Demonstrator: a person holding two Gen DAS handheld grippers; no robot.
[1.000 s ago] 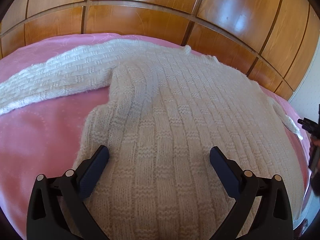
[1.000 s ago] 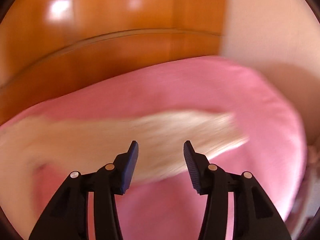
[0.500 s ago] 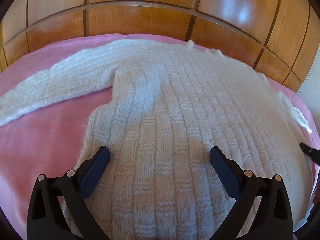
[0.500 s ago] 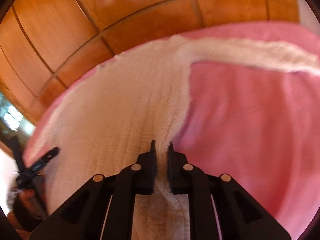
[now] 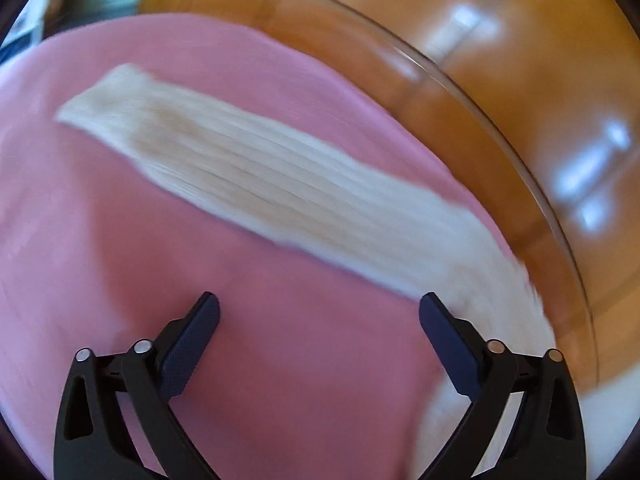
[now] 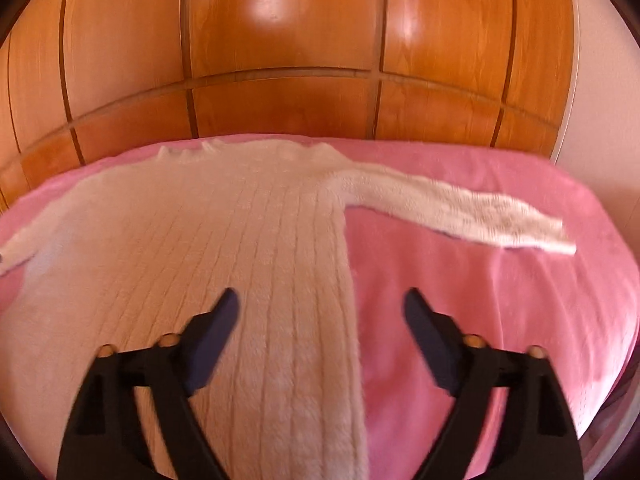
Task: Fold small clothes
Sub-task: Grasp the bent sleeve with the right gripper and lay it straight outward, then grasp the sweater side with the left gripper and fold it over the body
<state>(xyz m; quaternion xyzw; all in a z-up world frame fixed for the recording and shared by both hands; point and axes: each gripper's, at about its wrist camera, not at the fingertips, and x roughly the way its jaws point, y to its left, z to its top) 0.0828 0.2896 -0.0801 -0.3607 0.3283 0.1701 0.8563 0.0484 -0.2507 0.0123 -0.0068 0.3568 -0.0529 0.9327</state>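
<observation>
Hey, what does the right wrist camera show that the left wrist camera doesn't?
Only the right wrist view shows the sweater's body spread flat, with its right sleeve stretched out to the side and the open right gripper over the body's edge. Only the left wrist view, which is blurred, shows the other sleeve lying alone and the open left gripper over bare fabric. Both show the pink bedcover and the wooden panels behind.

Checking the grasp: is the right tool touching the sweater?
Cannot tell. In the right wrist view the right tool is open over the white knit sweater, holding nothing; contact is unclear.
</observation>
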